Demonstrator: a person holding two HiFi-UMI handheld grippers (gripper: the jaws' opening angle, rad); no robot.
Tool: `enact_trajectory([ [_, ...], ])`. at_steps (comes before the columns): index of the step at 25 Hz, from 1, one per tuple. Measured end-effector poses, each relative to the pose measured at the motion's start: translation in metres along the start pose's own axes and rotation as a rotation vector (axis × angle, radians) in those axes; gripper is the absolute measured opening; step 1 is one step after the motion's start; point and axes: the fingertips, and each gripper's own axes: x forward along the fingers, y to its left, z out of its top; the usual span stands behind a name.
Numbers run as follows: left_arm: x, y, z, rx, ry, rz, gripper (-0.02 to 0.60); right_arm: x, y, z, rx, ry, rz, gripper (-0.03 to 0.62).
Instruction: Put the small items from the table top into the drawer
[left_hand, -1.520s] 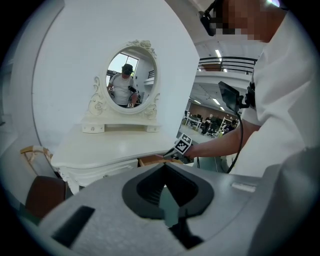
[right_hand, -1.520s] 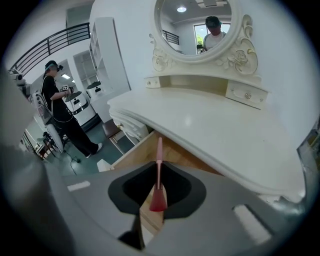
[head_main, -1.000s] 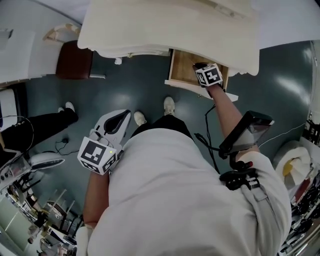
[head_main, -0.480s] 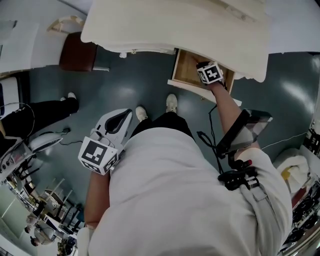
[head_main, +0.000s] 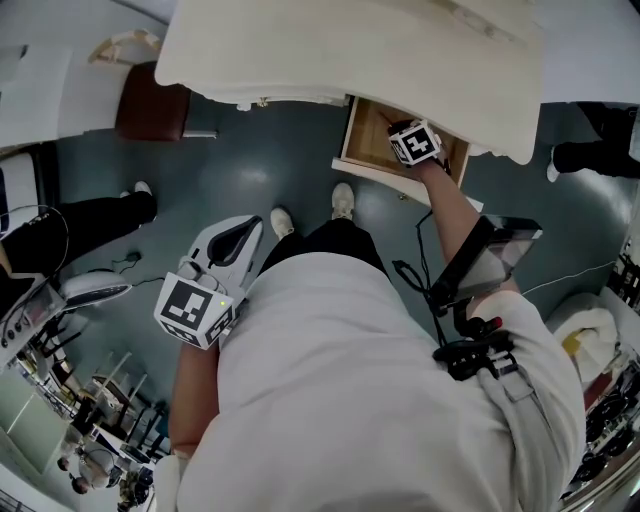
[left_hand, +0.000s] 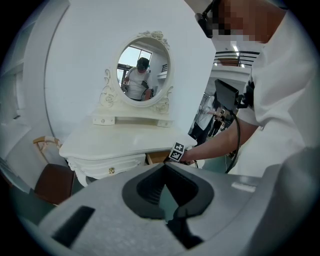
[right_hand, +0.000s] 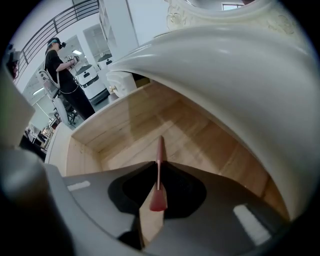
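A wooden drawer (head_main: 365, 130) stands pulled out of the white dressing table (head_main: 350, 50). My right gripper (head_main: 400, 130) reaches into it under the table's edge. In the right gripper view its jaws (right_hand: 159, 167) are shut on a thin red stick-like item (right_hand: 160, 150), held above the bare drawer floor (right_hand: 195, 137). No other item shows in the drawer. My left gripper (head_main: 238, 242) hangs low beside my left hip, away from the table. In the left gripper view it (left_hand: 167, 167) is shut with nothing in it and faces the dressing table (left_hand: 125, 137).
A brown seat (head_main: 150, 110) stands left of the table, and an oval mirror (left_hand: 142, 67) on top of it. My shoes (head_main: 342, 200) are on the grey floor before the drawer. Another person's dark legs (head_main: 80, 235) are at the left; a person in black (right_hand: 62, 65) stands beyond the drawer.
The right gripper stays in the drawer, barely shifted. The left gripper has not moved. Dark legs of another person have come into the head view's upper right.
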Motion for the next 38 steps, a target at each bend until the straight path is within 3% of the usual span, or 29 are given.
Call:
enact_trajectory([
  [22,0.008,0.002,0.008,0.028,-0.010,-0.026,0.002,-0.005,-0.001,-0.005,-0.059,0.014,-0.004,0.093],
  [31,-0.005,0.001,0.011,0.092,-0.039,-0.131,0.002,-0.057,0.015,0.002,-0.071,-0.039,-0.085,0.005],
  [38,-0.023,0.000,0.006,0.148,-0.071,-0.209,0.003,-0.106,0.039,-0.005,0.028,-0.112,-0.144,0.002],
])
